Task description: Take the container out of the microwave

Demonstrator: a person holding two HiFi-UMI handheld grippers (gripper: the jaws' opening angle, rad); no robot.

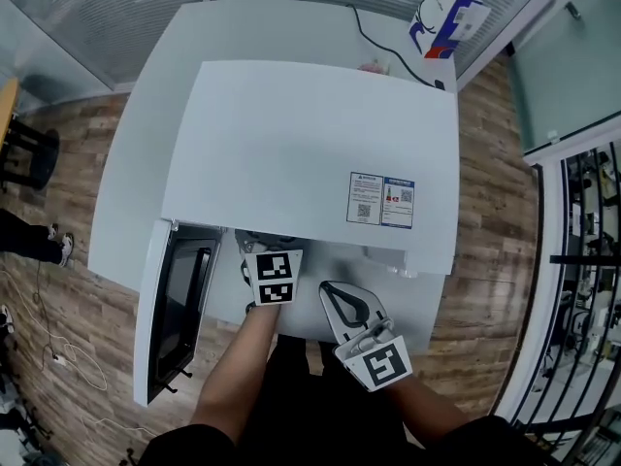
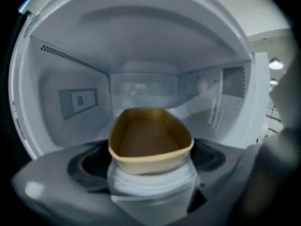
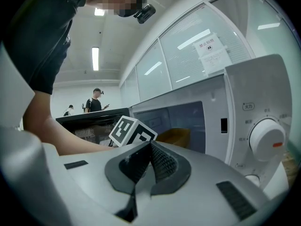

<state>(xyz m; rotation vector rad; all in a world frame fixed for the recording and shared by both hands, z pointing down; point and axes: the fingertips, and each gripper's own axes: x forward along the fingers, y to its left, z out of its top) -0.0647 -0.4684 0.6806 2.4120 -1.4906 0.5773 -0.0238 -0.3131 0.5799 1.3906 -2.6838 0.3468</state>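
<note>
A tan oval container (image 2: 150, 140) sits empty in the open white microwave (image 1: 310, 144), on a white base. My left gripper (image 2: 150, 171) reaches into the cavity, and its jaws stand open on either side of the container's near end without pressing on it. From above, only its marker cube (image 1: 272, 278) shows below the microwave's front edge. My right gripper (image 1: 335, 294) hangs shut and empty in front of the microwave, right of the left arm. In the right gripper view, its pads (image 3: 157, 161) meet, with the container (image 3: 176, 136) visible beyond in the cavity.
The microwave door (image 1: 170, 309) hangs open to the left. The control dial (image 3: 267, 138) is on the right panel. A white table (image 1: 146, 163) carries the microwave; a paper bag (image 1: 446, 13) stands at its back right. People stand far off (image 3: 96, 100).
</note>
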